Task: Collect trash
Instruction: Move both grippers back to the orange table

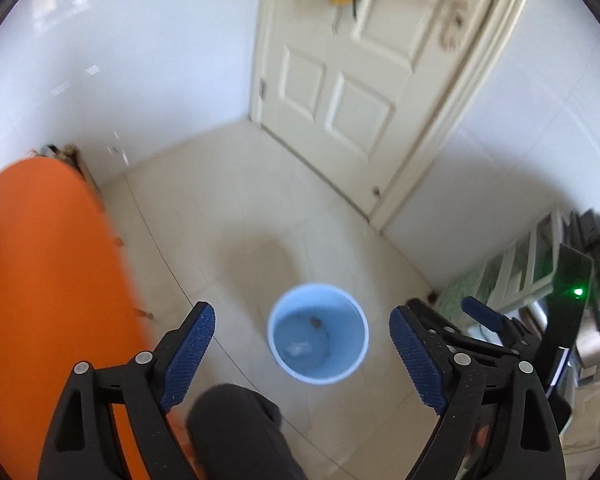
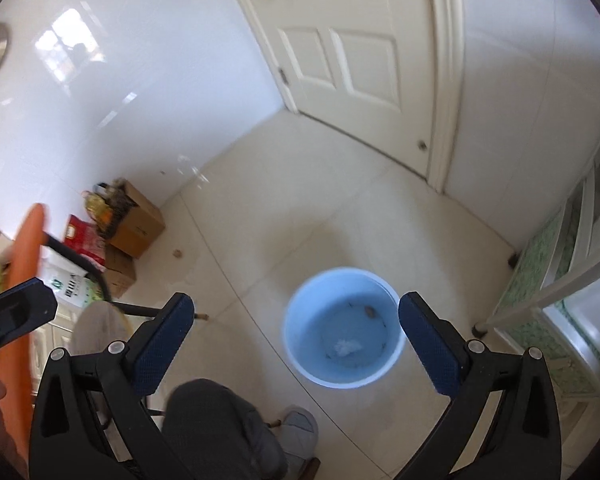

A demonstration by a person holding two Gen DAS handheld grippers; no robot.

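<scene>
While both grippers hang with nothing between their pads, the drop into the bin looks finished and the step in hand seems to be the return for more trash. Along the left of the floor (image 2: 260, 216) stands the orange desk (image 1: 48, 264), seen mostly by its rounded edge; what lies on top I cannot tell. Near the middle of the floor, well apart from the desk edge, stands the light blue bin (image 2: 342, 326), upright and open. On its bottom rest a white crumpled scrap (image 2: 346, 347) and a small brown bit (image 2: 369, 311). The left gripper (image 1: 302, 354) is spread wide and empty above the bin, and the right gripper (image 2: 296, 346) also stands wide and empty. Next, I judge, one gripper must turn toward the desk, find a loose piece there, and close on it gently.
</scene>
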